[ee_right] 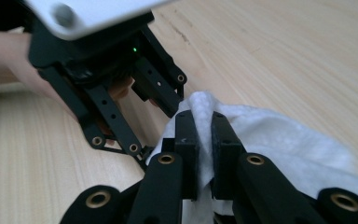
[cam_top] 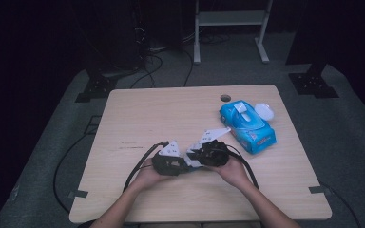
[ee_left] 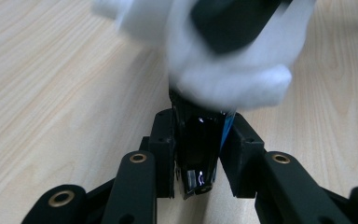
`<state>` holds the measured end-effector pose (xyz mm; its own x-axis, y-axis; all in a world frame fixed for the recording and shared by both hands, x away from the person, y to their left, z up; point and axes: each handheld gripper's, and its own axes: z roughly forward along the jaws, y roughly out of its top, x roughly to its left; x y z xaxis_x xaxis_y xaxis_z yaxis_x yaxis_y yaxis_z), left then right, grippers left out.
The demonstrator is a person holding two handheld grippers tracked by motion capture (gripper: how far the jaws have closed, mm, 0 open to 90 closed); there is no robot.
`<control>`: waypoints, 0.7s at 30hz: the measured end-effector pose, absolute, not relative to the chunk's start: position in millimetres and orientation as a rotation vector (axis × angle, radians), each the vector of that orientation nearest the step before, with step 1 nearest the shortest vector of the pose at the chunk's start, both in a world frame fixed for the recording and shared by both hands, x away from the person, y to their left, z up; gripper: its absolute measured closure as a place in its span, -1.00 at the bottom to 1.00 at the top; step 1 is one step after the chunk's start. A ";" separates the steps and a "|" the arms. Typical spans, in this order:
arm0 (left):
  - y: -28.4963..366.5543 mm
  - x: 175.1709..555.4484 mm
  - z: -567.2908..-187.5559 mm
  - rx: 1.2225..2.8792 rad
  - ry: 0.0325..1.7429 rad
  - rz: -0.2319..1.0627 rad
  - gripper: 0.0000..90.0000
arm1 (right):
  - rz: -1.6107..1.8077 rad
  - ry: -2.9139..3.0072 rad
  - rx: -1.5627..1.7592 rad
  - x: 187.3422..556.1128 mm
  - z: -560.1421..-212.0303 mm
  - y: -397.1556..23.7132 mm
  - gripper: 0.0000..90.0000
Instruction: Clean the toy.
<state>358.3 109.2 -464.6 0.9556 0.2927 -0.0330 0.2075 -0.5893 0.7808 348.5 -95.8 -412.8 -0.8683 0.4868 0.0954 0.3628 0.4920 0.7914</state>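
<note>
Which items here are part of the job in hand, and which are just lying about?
In use:
- white wipe, pinched in the right gripper
- glossy black object, clamped in the left gripper; what it is I cannot tell

Lying about:
- blue wipes pack at the far right of the table
- white round lid beside the pack

Nothing can be read; the print on the blue wipes pack (cam_top: 248,126) is too small
</note>
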 end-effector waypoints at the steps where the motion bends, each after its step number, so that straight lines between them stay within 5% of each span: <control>1: 109.8 358.2 -464.6 2.220 0.348 0.124 0.50 | 1.308 2.599 0.738 349.8 -415.3 -92.9 0.85; 21: 111.2 358.2 -464.2 2.224 0.321 0.140 0.53 | 1.289 2.581 0.731 347.9 -418.3 -95.8 0.86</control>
